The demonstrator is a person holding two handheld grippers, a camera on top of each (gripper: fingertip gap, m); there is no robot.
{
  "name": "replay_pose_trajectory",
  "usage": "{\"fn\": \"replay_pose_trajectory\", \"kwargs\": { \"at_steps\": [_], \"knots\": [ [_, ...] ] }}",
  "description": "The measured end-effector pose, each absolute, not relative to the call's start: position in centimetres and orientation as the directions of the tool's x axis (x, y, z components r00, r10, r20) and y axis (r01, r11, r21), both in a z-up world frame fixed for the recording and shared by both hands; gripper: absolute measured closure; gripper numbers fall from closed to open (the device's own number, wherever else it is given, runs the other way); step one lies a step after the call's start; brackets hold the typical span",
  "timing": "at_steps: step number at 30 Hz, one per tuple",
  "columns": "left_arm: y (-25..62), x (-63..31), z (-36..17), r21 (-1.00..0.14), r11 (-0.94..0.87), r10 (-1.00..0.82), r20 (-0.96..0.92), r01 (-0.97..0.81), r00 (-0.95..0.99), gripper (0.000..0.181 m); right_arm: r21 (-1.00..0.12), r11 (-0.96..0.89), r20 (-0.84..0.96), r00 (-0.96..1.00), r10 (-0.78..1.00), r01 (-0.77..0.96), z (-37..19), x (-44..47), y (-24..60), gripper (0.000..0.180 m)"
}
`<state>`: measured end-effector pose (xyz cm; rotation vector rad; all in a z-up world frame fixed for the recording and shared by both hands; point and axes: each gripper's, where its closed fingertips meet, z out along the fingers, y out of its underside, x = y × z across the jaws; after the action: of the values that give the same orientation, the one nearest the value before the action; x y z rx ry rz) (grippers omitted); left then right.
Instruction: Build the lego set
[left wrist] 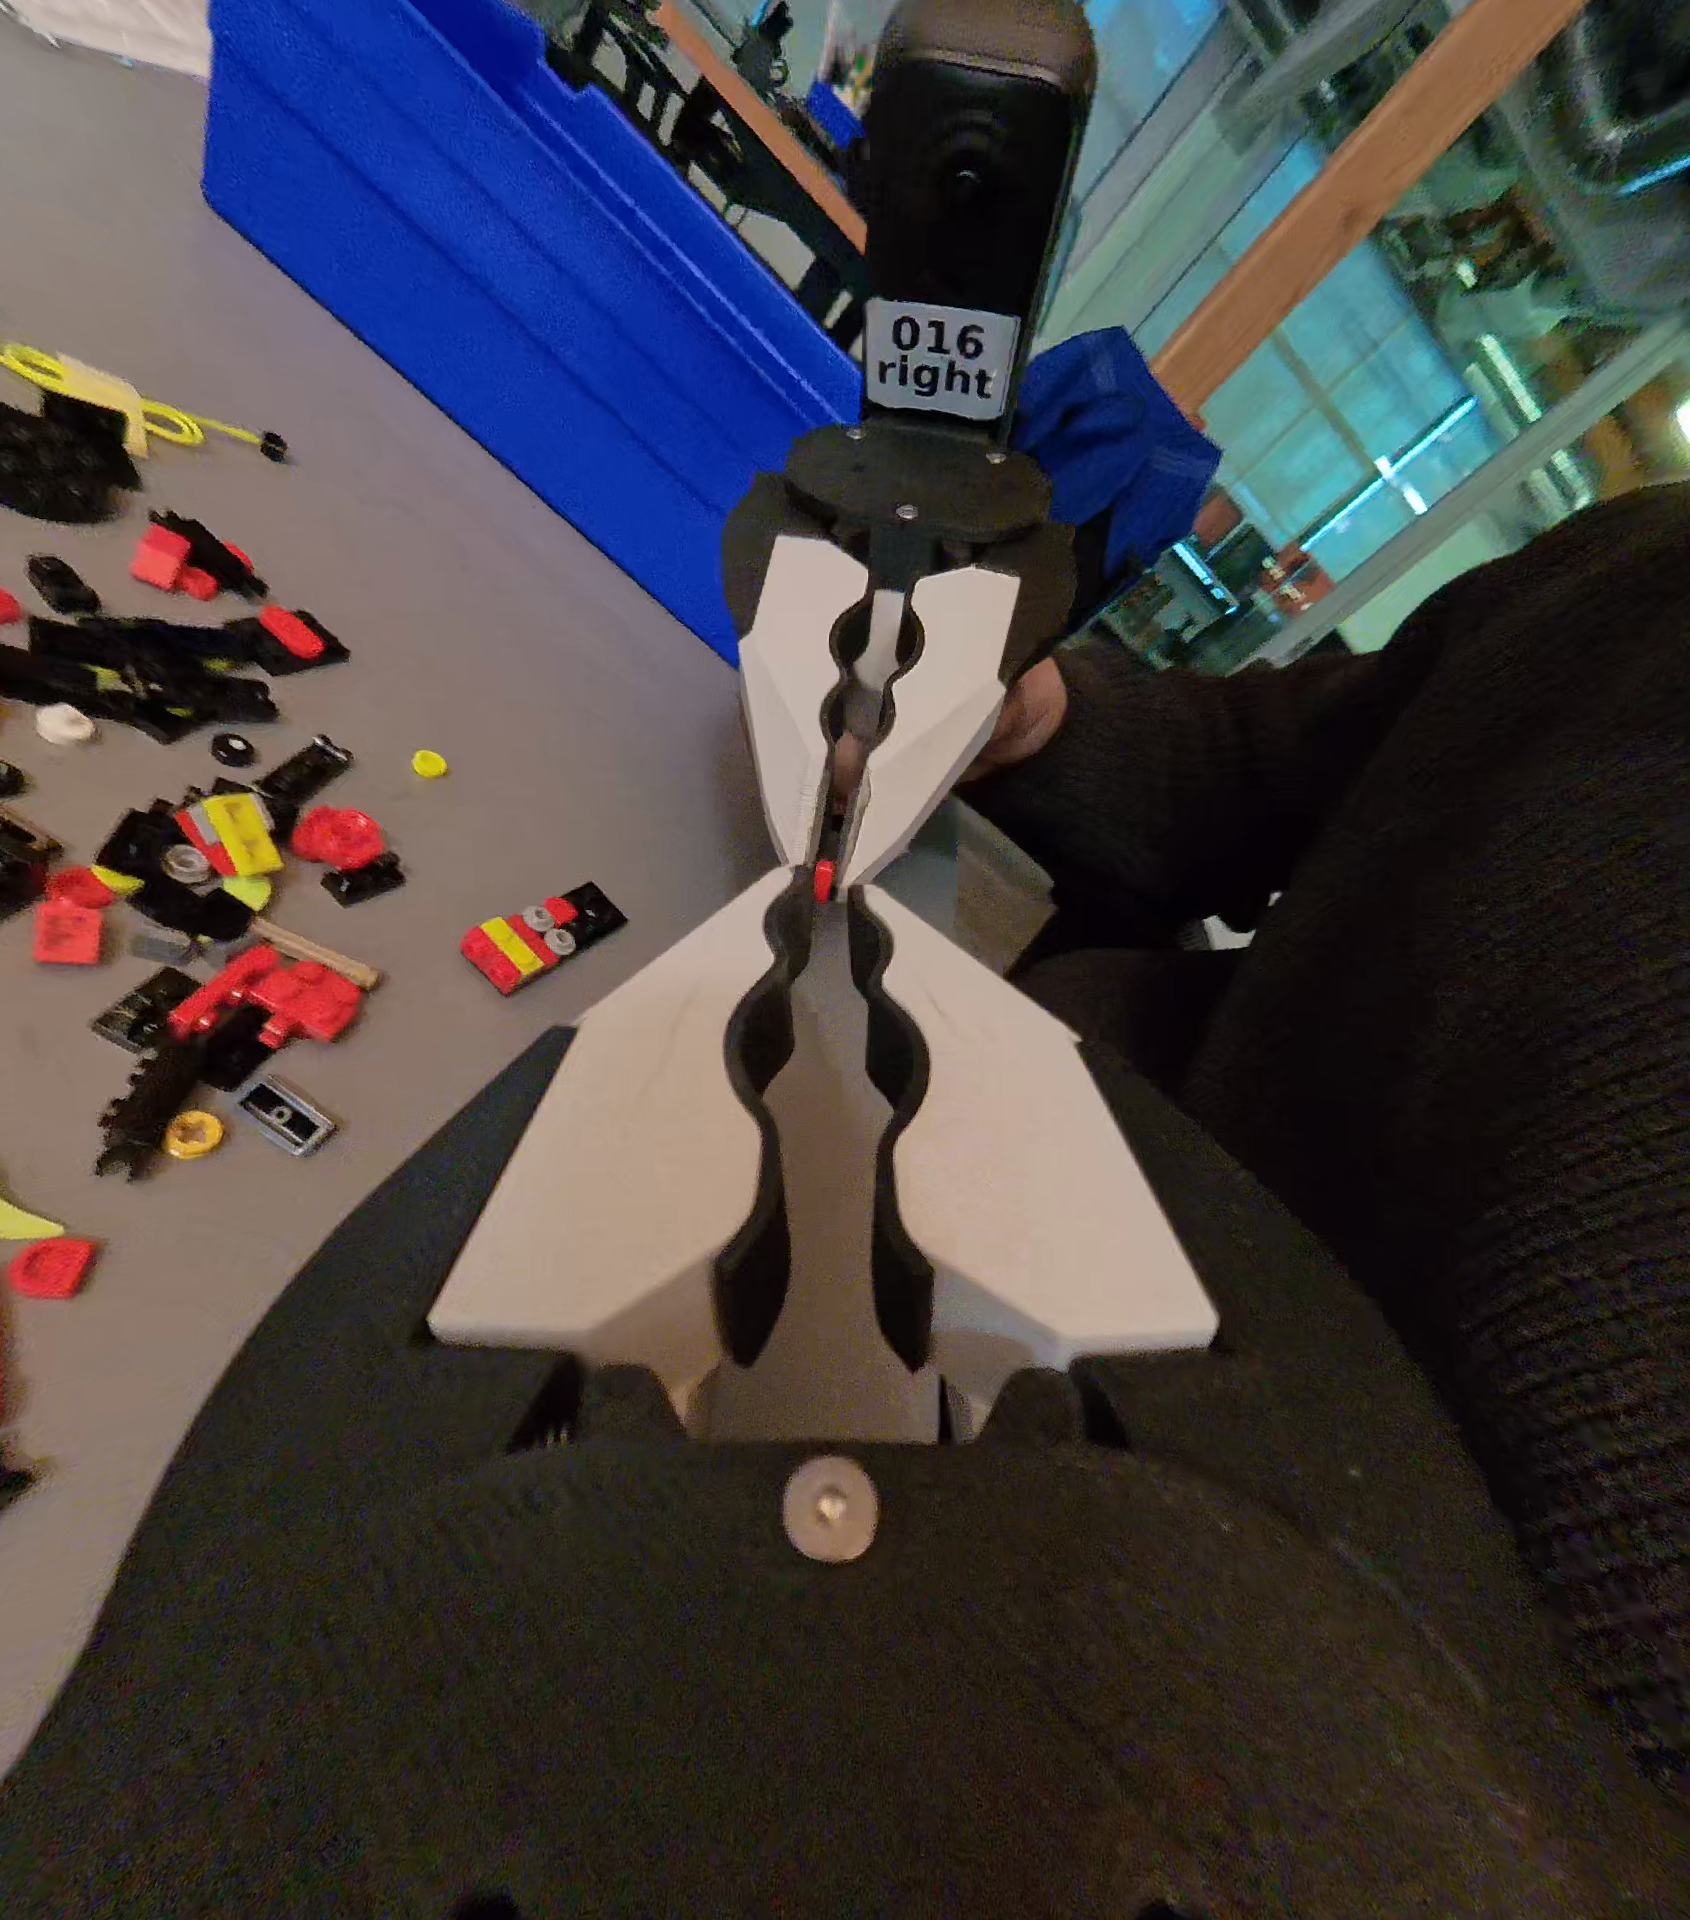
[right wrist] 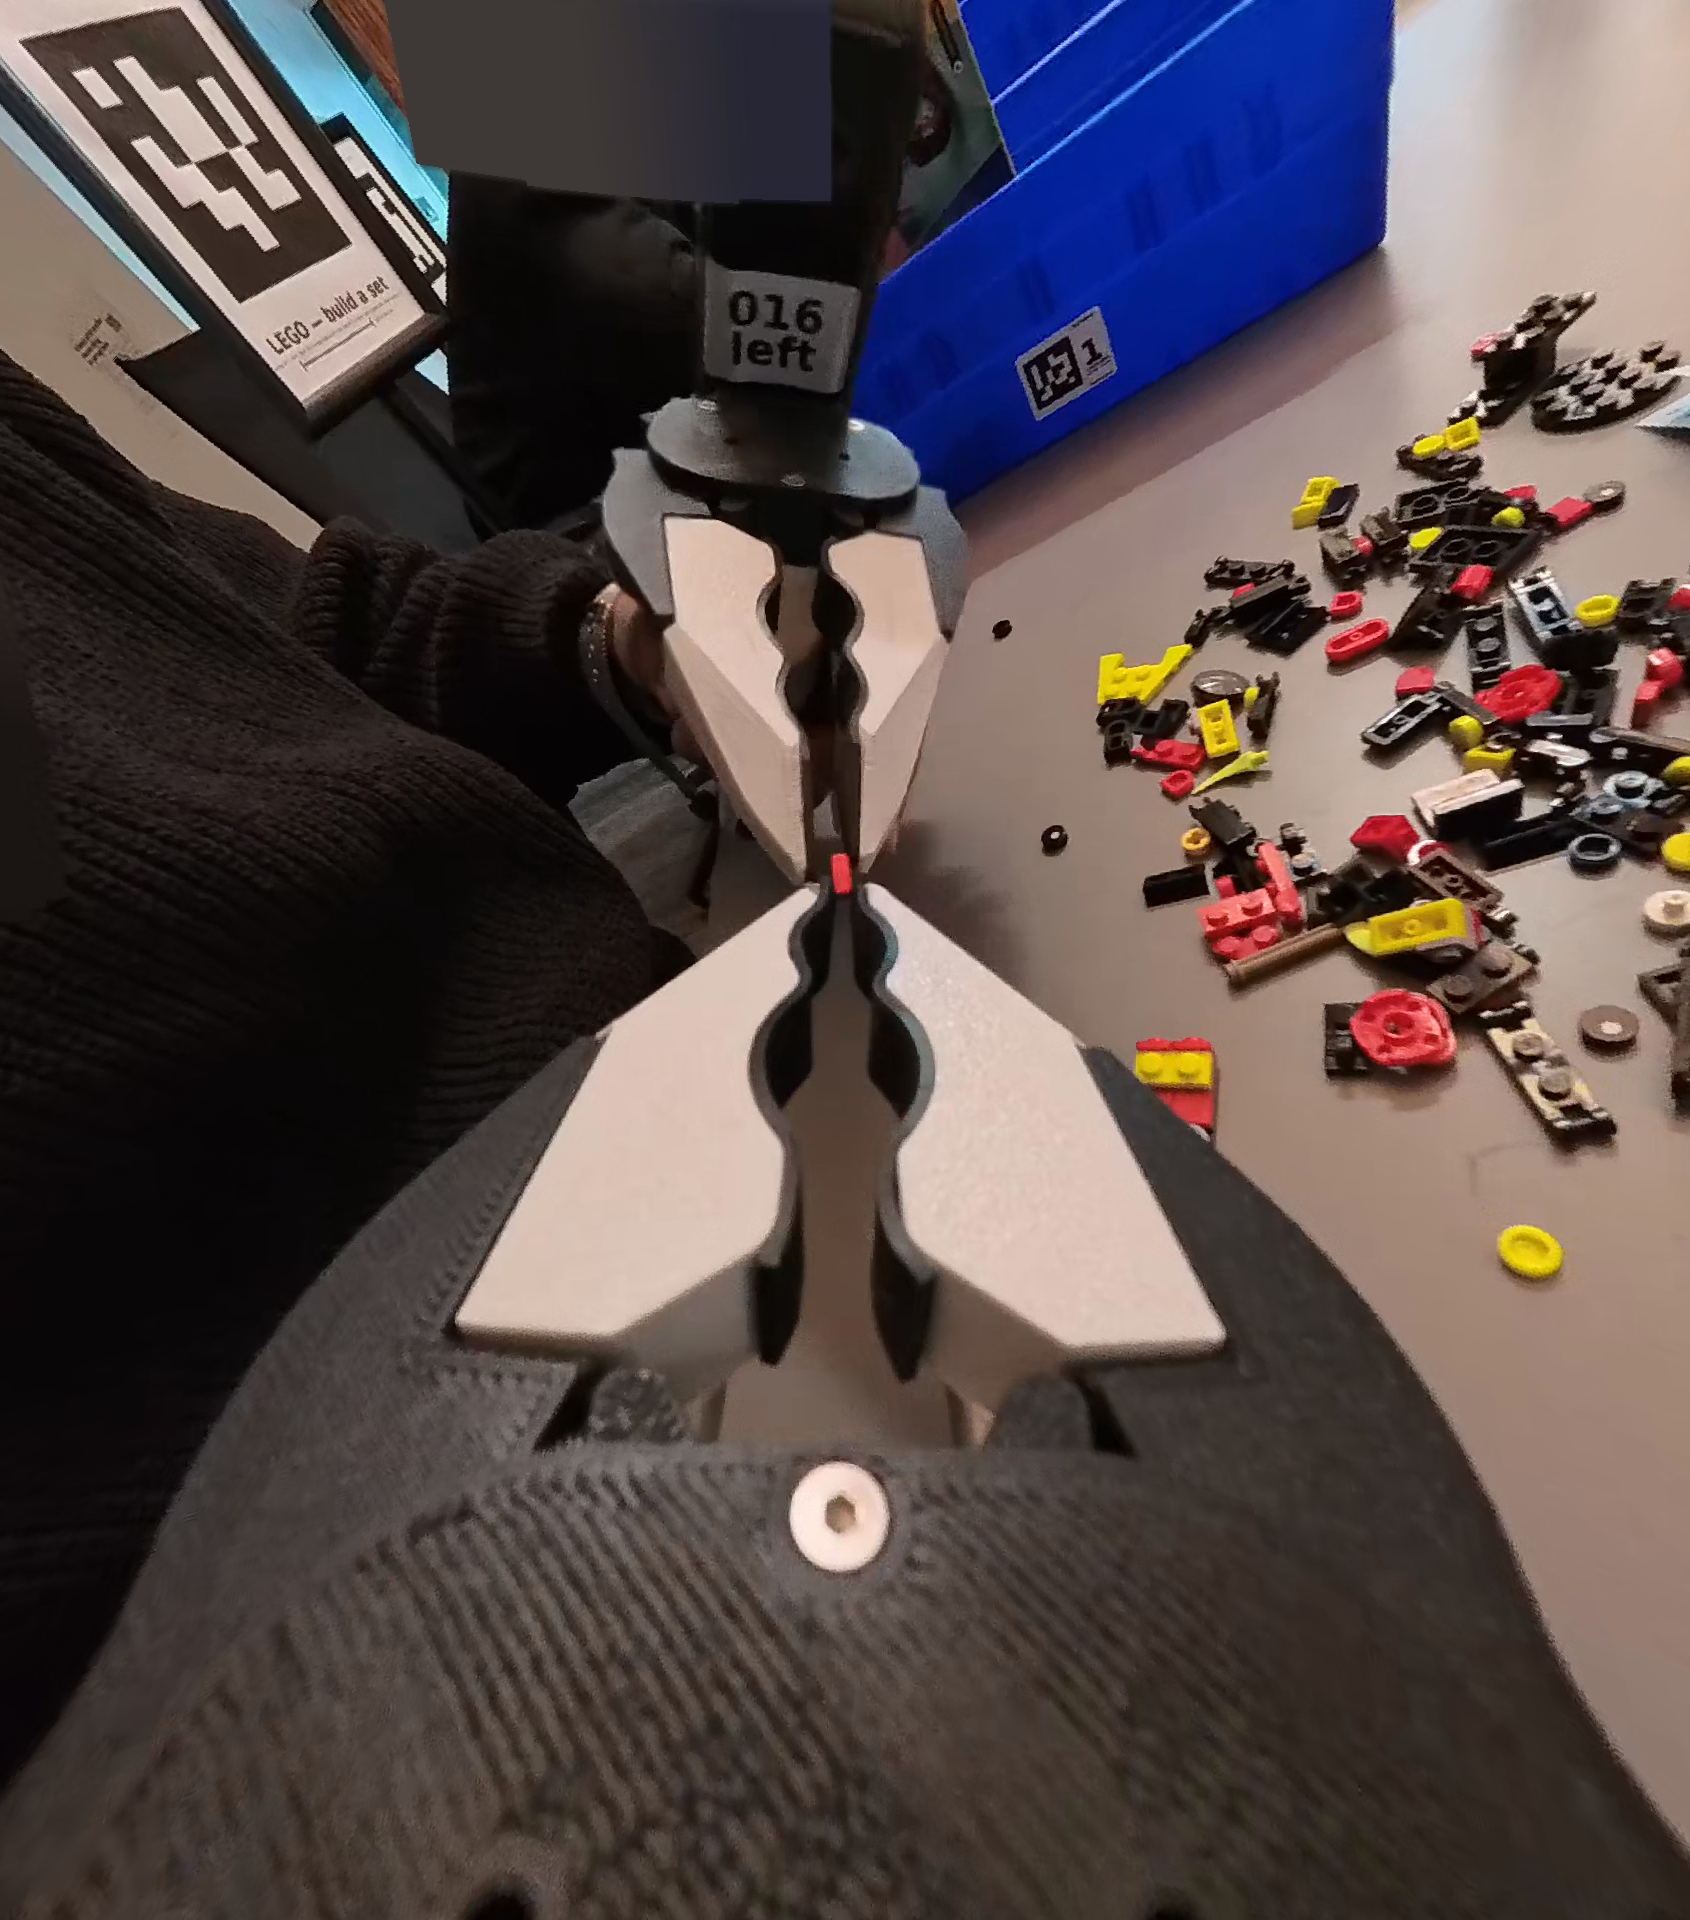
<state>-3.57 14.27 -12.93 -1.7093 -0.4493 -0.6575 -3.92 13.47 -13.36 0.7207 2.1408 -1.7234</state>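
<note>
My two grippers meet tip to tip above the table edge. A small red lego piece [left wrist: 823, 881] sits right where the tips meet; it also shows in the right wrist view [right wrist: 841, 876]. My left gripper [left wrist: 822, 896] has its jaws nearly together, pinching the piece. My right gripper [right wrist: 837, 902] is likewise narrowed on it from the opposite side. Each gripper shows in the other's view: the right gripper [left wrist: 828, 857] and the left gripper [right wrist: 839, 854]. The rest of the piece is hidden between the pads.
Many loose red, black and yellow lego parts [right wrist: 1443, 790] are scattered on the grey table [left wrist: 467, 582]. A blue bin [left wrist: 508, 260] stands at the back. A dark knitted sleeve [left wrist: 1443, 935] lies beside the grippers. A lone yellow round piece [right wrist: 1530, 1250] lies nearer. Only a small space, under 4 cm, lies between the two pairs of fingers.
</note>
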Motion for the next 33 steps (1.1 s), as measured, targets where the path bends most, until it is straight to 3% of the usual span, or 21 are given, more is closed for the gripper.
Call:
{"fn": "replay_pose_trajectory", "kwargs": {
  "at_steps": [8,18,22,27,33],
  "knots": [
    [14.2,-2.6,-12.8,-0.679,-0.268,-0.122,0.727,0.683,0.675,0.181,-0.839,0.204,-0.486,-0.864,0.133,0.504,-13.3,-2.7,13.4,0.178],
    [14.4,-2.3,-13.6,-0.697,-0.309,-0.085,0.698,0.647,0.711,0.181,-0.850,0.271,-0.426,-0.892,0.151,0.451,-14.2,-2.5,13.4,0.178],
    [14.4,-2.8,-14.0,-0.693,-0.308,-0.051,0.696,0.652,0.716,0.181,-0.872,0.270,-0.362,-0.909,0.204,0.408,-14.3,-3.4,13.6,0.165],
    [14.2,-4.5,-13.8,-0.583,-0.227,-0.020,0.804,0.780,0.595,0.181,-0.925,0.357,-0.016,-0.951,0.310,0.132,-13.4,-5.1,14.9,0.155],
    [13.9,-5.8,-12.8,-0.381,-0.119,-0.088,0.924,0.917,0.372,0.181,-0.822,0.538,0.396,-0.866,0.304,-0.187,-13.1,-5.1,14.1,0.159]
  ]
}}
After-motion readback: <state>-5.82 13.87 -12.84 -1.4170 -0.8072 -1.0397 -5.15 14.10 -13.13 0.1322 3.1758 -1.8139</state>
